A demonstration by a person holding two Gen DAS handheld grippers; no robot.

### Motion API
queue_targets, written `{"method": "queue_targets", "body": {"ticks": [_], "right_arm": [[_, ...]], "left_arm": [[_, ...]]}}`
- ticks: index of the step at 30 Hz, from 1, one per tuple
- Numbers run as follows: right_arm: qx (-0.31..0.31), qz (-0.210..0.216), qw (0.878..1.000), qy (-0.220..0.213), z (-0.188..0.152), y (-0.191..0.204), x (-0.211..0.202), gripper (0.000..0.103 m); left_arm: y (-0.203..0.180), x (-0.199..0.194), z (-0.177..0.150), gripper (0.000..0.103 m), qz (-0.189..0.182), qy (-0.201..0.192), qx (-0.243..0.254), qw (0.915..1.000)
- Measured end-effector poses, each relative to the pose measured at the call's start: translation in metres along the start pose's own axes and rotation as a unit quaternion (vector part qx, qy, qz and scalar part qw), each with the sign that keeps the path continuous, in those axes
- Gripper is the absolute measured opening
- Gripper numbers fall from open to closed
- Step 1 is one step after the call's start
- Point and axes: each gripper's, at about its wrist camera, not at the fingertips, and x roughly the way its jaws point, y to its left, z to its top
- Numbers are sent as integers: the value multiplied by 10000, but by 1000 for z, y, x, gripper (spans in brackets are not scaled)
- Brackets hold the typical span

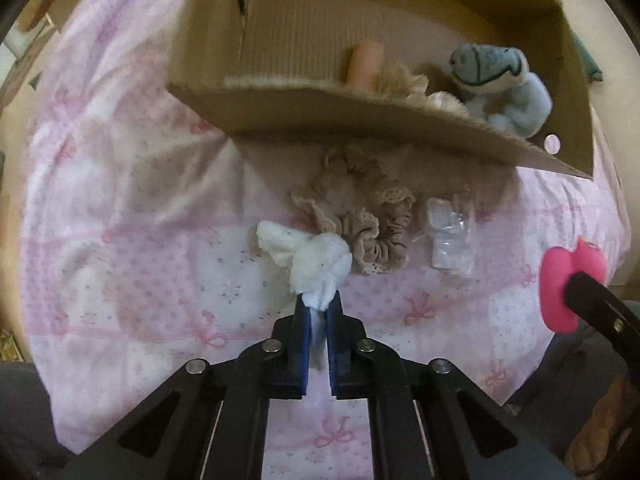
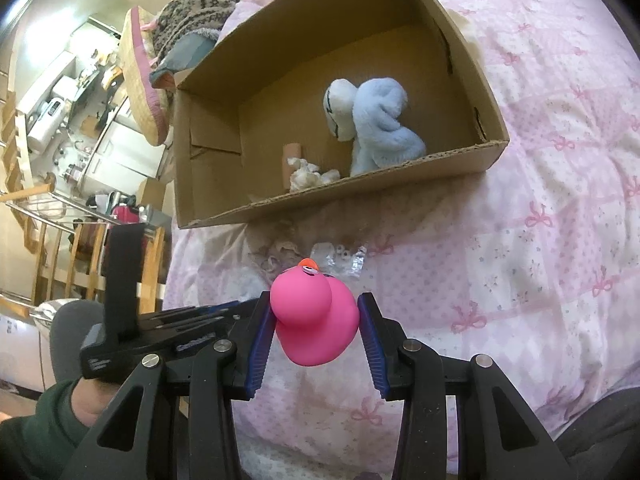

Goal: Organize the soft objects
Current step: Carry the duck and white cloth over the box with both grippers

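My left gripper (image 1: 318, 308) is shut on a white fluffy soft toy (image 1: 308, 258), held just above the pink quilt in front of the cardboard box (image 1: 360, 116). A beige lace scrunchie (image 1: 360, 216) lies on the quilt beside the toy. My right gripper (image 2: 316, 320) is shut on a pink rubber duck (image 2: 316, 320), which also shows at the right of the left wrist view (image 1: 568, 280). The box (image 2: 340, 200) holds a light blue plush (image 2: 384, 128), a cream fluffy piece (image 2: 306, 174) and a peach cylinder (image 2: 291, 156).
A crumpled clear plastic wrapper (image 1: 452, 240) lies on the quilt right of the scrunchie. The pink patterned quilt (image 2: 540, 200) covers the bed. A wicker basket (image 2: 140, 80) and blankets sit beyond the box. A stair railing (image 2: 60, 220) and room clutter are at the left.
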Motion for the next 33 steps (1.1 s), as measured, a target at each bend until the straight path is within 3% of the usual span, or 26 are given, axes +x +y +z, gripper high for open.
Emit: {"method": "queue_targets", "body": {"ticks": [6,11,18,25,30,33], "right_arm": [[8,-62,10000,-37,0,-1,-1,44],[-13,-67,10000,-27,0,0,0,44],[-40,-118,9999,-34,-2,2,-2,44],[-118,114,9996,-237,6,15,-28,44],[-335,256,9976,-552,27,24,-46,44],[-433,260,9956,-789,46,27,-53,44]], "left_arm": [[9,-27,-10,6,-125,-301,-163,9993],[13,-40,-20,6,24,-493,-385,9980],[19,-51,-9,6,314,-668,-374,9966],[5,-111,-12,6,449,-1479,-217,9877],[-17,-140,12,6,601,-2186,127,9739],[-29,-147,32,6,668,-2406,335,9678]]}}
